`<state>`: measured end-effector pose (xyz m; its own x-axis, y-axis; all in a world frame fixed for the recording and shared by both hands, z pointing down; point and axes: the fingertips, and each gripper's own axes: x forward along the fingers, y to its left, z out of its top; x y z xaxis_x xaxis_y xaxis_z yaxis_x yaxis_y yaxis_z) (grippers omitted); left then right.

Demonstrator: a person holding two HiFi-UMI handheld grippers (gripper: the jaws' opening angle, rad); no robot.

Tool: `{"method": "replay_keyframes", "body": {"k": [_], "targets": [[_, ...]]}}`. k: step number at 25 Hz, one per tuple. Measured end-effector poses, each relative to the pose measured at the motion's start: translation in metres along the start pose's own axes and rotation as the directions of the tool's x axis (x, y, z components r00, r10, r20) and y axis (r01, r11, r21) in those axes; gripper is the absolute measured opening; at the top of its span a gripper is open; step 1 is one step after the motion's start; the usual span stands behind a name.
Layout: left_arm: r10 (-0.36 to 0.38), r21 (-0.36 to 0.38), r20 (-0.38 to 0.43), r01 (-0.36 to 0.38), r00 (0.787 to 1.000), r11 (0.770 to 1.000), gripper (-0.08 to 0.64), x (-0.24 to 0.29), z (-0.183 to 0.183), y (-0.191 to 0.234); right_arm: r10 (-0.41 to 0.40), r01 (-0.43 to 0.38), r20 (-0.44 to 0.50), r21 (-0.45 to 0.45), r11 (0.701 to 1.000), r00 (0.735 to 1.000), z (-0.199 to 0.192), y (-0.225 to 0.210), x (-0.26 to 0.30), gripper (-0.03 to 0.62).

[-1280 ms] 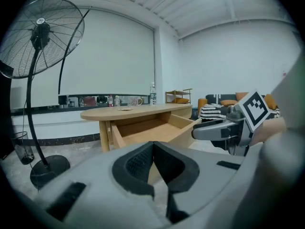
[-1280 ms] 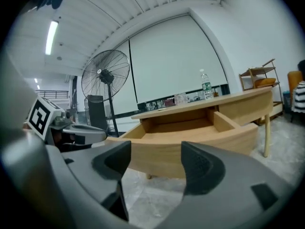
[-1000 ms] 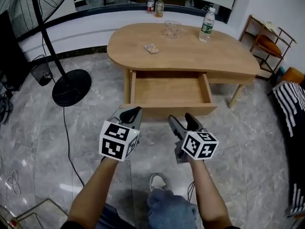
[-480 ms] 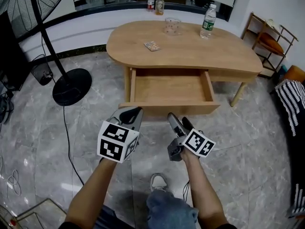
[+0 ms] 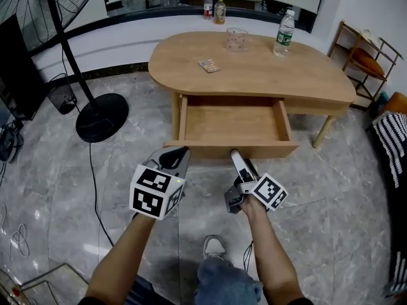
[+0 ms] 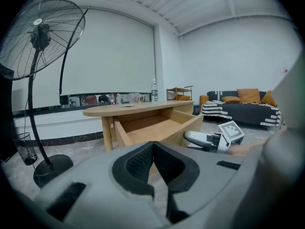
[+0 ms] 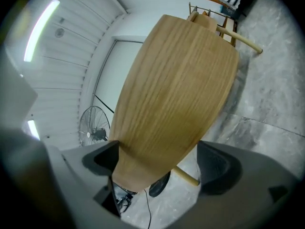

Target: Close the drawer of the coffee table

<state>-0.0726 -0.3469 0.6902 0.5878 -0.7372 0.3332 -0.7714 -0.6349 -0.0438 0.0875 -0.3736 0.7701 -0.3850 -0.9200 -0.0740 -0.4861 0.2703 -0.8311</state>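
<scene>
- Near the drawer front (image 5: pixel 232 149), right gripper (image 5: pixel 236 157) is spreading its jaws, empty; left gripper (image 5: pixel 173 156) is hanging closed, empty.
- Pressing squarely at mid-panel is looking wisest.

Drawer (image 5: pixel 232 122) stands pulled out of table (image 5: pixel 267 75), front toward the person. On table: blister pack (image 5: pixel 208 65) at left, glass (image 5: pixel 236 39) behind it to the right, bottle (image 5: pixel 284 25) at rear right. Two bottles (image 5: pixel 213 8) stand behind table. Fan (image 5: pixel 102 116) left of table, rack (image 5: pixel 361 54) right of it.
</scene>
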Motion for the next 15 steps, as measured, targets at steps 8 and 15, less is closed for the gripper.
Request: {"method": "replay_keyframes", "body": {"k": [8,15], "targets": [[0.003,-0.011,0.006,-0.003,1.000,1.000,0.008,0.002,0.002,0.002,-0.051,0.051,-0.006,0.027,0.998,0.999,0.003,0.007,-0.001,0.477],[-0.003,-0.014,0.024,0.003,1.000,1.000,0.008,0.005,0.009,0.001,-0.101,0.101,-0.010,0.059,0.993,0.995,0.012,0.017,0.002,0.477]]}}
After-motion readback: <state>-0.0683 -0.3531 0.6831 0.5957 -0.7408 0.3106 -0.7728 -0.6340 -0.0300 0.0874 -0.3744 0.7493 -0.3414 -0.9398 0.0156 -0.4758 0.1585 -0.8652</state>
